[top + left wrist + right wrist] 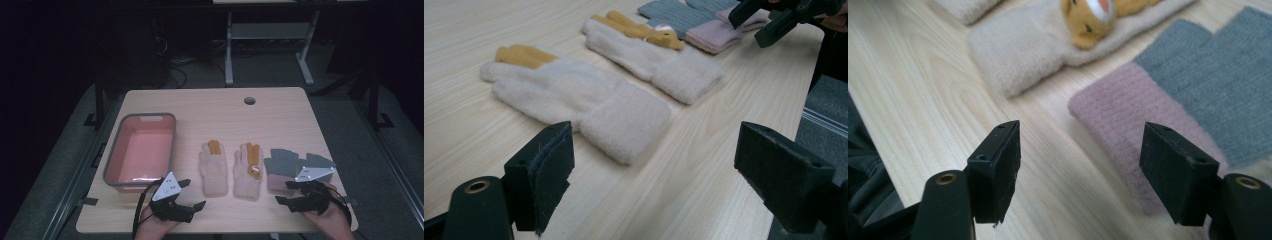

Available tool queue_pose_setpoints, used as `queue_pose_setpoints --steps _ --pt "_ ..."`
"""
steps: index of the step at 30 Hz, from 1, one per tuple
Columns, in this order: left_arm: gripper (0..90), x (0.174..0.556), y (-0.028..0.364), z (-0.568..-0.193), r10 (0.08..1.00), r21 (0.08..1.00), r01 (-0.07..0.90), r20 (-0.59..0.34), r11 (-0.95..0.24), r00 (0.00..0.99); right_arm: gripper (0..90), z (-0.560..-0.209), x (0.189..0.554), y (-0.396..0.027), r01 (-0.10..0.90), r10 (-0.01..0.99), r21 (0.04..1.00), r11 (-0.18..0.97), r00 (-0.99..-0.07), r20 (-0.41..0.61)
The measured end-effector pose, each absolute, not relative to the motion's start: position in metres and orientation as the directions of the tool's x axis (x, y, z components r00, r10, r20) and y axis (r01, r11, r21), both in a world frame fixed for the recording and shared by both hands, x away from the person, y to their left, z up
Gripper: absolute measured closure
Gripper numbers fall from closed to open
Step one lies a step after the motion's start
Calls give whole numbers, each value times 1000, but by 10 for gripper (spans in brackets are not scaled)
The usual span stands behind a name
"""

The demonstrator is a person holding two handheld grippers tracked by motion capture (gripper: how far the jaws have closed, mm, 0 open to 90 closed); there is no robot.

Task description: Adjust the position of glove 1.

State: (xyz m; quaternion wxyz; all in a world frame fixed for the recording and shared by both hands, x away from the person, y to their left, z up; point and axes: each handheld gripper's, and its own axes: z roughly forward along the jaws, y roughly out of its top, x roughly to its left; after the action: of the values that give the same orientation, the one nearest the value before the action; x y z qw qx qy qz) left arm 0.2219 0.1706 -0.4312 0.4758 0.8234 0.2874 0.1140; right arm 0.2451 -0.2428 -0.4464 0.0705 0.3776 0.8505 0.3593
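Observation:
Two cream gloves with orange fingers lie side by side mid-table: a plain one and one with a small bear face. To their right lie two grey gloves with pink cuffs. My left gripper stands open near the table's front edge, pointing at the plain glove's cuff. My right gripper is open too, just short of a pink cuff. Nothing sits between either pair of jaws.
A pink bin with a grey rim stands at the left of the wooden table. A round cable hole sits near the far edge. Beyond the table are desk legs and cables on a dark floor.

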Motion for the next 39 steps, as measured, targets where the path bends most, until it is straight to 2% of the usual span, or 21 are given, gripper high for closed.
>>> queue_pose_setpoints --steps 9,19,39 --pt "158 220 170 -432 582 847 361 -77 -391 810 322 -444 249 -238 587 667 654 477 -727 165" --pt "158 220 175 -431 590 847 370 -85 -381 803 324 -432 270 -230 582 639 644 496 -747 183" --pt "158 220 173 -431 583 849 368 -89 -379 808 341 -412 300 -191 522 569 620 586 -810 144"
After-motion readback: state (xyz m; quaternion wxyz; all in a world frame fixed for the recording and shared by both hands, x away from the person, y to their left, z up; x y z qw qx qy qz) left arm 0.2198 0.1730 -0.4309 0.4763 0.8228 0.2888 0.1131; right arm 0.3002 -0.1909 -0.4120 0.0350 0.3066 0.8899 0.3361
